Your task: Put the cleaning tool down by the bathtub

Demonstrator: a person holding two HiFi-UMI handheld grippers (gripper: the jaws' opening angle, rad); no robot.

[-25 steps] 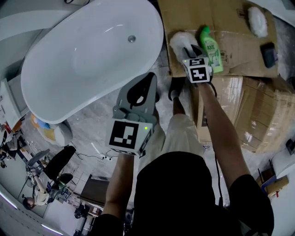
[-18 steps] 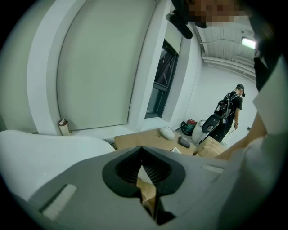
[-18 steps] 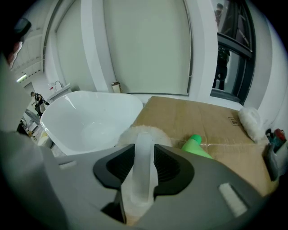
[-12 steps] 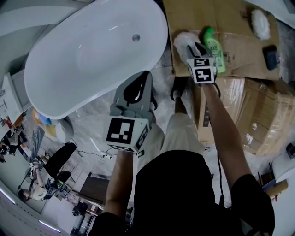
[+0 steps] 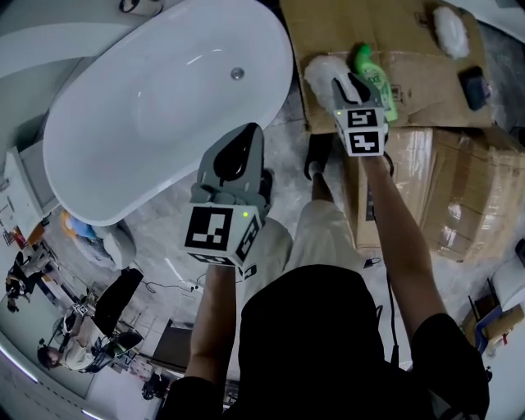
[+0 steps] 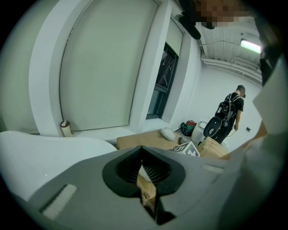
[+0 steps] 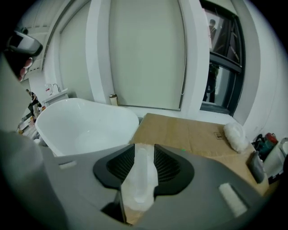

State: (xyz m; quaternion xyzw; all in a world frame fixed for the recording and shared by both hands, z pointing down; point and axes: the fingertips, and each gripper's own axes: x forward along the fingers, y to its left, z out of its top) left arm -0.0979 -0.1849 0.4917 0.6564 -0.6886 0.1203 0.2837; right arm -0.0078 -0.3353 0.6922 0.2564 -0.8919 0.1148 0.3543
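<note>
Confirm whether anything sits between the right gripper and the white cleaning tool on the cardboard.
Nothing visible does. The right gripper has just been opening its fingers; the white cleaning tool lies on the cardboard, seen through the gap between them. The green bottle stands beside the tool, not in the way.

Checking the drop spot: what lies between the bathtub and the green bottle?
The head view shows a white fluffy pad lying on the cardboard, between the bathtub and the green bottle.
</note>
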